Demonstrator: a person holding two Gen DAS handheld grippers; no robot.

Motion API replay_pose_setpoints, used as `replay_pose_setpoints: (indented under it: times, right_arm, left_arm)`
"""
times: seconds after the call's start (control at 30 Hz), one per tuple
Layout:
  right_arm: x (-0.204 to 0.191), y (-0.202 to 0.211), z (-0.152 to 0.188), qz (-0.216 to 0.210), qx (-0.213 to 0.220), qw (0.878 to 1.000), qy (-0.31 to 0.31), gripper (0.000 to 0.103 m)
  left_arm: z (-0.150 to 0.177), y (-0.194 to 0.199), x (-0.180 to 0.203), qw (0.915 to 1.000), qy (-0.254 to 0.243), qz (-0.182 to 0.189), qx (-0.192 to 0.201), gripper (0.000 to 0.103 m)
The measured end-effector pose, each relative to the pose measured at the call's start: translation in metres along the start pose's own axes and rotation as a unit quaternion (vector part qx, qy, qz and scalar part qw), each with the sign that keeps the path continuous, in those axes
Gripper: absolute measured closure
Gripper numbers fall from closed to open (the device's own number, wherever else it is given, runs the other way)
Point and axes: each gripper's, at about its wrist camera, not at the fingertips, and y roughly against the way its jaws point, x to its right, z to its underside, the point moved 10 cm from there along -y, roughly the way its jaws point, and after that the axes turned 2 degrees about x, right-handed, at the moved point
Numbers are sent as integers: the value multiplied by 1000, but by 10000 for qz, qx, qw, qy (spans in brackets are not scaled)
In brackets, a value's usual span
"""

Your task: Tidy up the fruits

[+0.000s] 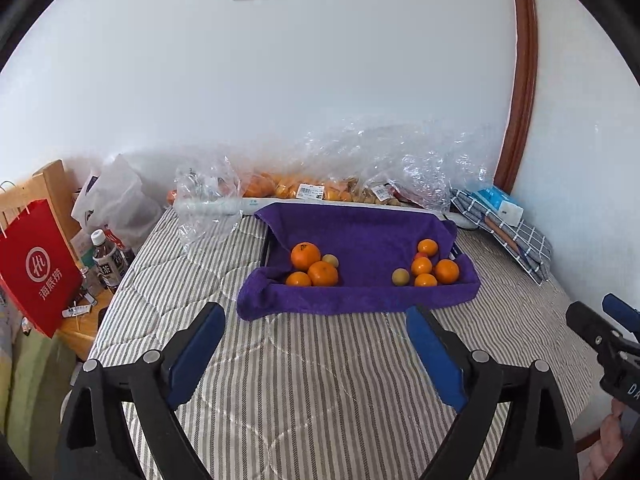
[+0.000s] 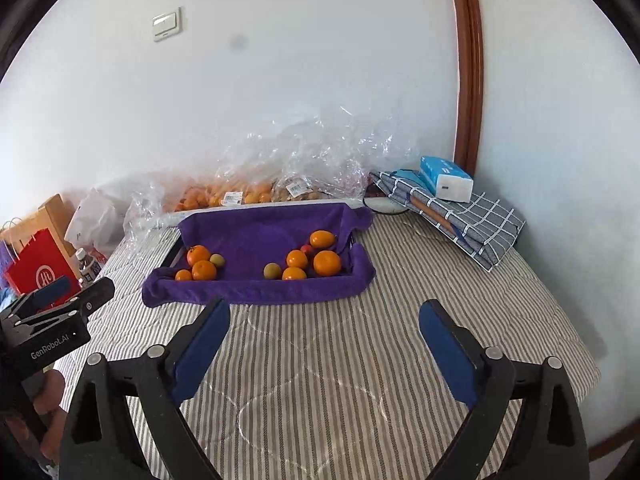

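On the striped bedcover [image 1: 320, 380] by a white wall, left gripper [image 1: 316, 332] and right gripper [image 2: 325, 328] gape wide, empty.

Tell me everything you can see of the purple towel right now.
The purple towel is a soft, terry-looking cloth draped into a shallow tray whose dark edge shows at its left. Its edges spill over the rim onto the striped bedcover, bunched at the front left corner. Two clusters of oranges and small yellowish fruits rest on it, left and right. Neither gripper touches it.
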Motion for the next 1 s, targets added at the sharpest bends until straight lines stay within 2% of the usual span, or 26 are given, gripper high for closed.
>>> replay_pose_setpoints:
  times: [0.17,0.4,1.0]
  right_arm:
    - [-3,17,10,1,-10,10000,59,1]
    - [-3,33,12,-2,55,10000,14,1]
    - [6,42,11,46,92,9999,-118,1]
  left_arm:
    - [2,21,7,9999,-121,-27,106,10]
    - [-1,35,4,9999,-12,-24,169,10]
    - [-2,41,10,9998,-54,10,168,10]
